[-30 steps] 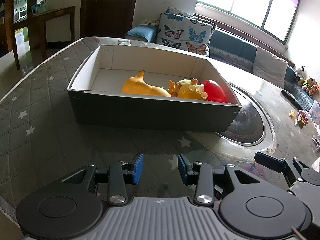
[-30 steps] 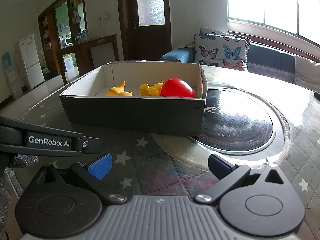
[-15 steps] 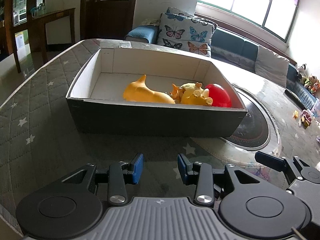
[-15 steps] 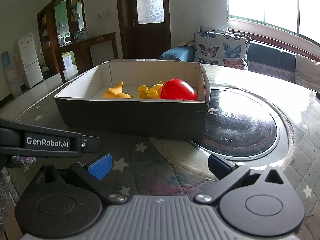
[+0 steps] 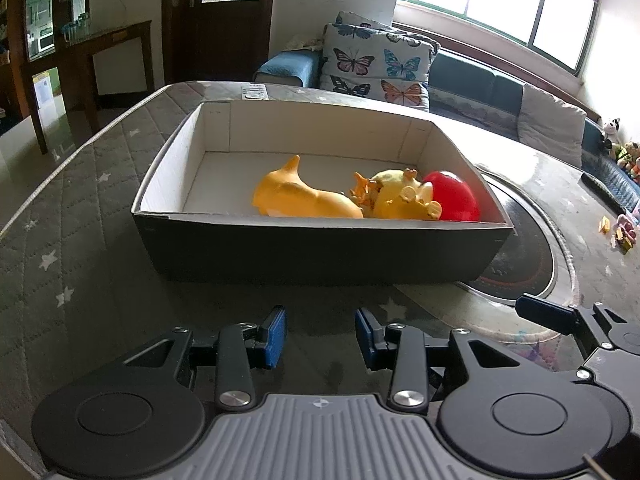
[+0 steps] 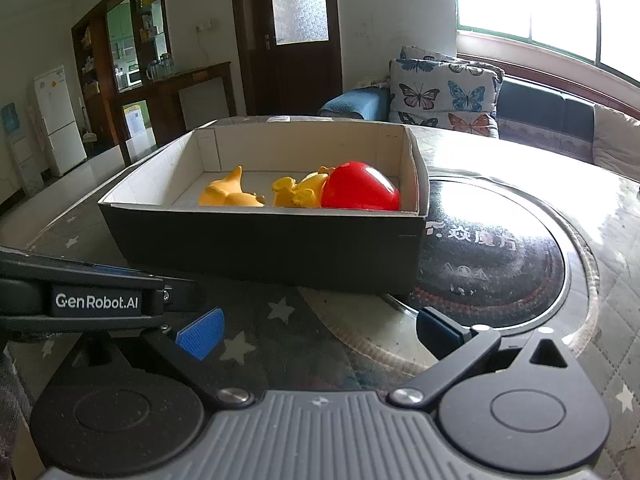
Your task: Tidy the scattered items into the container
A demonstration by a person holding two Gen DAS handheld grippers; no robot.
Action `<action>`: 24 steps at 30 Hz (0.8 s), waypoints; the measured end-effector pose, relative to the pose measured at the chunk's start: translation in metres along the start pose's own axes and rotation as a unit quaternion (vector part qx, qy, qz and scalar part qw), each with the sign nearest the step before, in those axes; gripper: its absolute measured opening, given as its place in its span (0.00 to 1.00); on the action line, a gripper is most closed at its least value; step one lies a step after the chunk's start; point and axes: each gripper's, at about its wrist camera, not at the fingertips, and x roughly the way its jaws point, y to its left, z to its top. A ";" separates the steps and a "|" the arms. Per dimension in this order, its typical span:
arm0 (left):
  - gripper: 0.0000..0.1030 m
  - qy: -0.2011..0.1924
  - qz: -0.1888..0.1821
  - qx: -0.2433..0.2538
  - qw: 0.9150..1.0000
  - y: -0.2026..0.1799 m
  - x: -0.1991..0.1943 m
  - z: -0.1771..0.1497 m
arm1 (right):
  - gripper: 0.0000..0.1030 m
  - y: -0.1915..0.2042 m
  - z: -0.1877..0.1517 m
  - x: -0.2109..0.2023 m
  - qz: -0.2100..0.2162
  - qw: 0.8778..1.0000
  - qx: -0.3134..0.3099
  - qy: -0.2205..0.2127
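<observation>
A dark cardboard box [image 5: 320, 248] [image 6: 264, 244] with a white inside stands on the table ahead of both grippers. In it lie an orange dolphin-shaped toy [image 5: 300, 198] [image 6: 228, 194], a yellow toy animal [image 5: 404, 200] [image 6: 298, 194] and a red rounded toy [image 5: 454, 200] [image 6: 358, 192]. My left gripper [image 5: 320, 334] hovers over the table in front of the box, open with nothing between its blue pads. My right gripper [image 6: 316, 332] stands wide open and empty to its right; its finger [image 5: 548, 316] shows in the left wrist view.
A round dark inset plate [image 6: 492, 256] lies in the table right of the box. Small toys [image 5: 622, 232] sit at the table's far right. A sofa with butterfly cushions [image 5: 376, 64] stands behind. The quilted, star-printed tabletop [image 5: 72, 240] spreads left of the box.
Both views have drawn a little nearer to the box, which looks larger and shows more of its inside. Both grippers' openings are unchanged.
</observation>
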 end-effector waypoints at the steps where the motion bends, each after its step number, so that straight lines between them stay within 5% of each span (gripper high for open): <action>1: 0.39 0.000 0.001 0.001 1.000 0.000 0.001 0.001 | 1.00 0.000 0.001 0.001 0.000 1.000 0.000 0.000; 24: 0.39 0.004 0.012 0.009 1.000 0.000 0.009 0.005 | 1.00 0.001 0.004 0.011 0.003 1.000 -0.001 0.009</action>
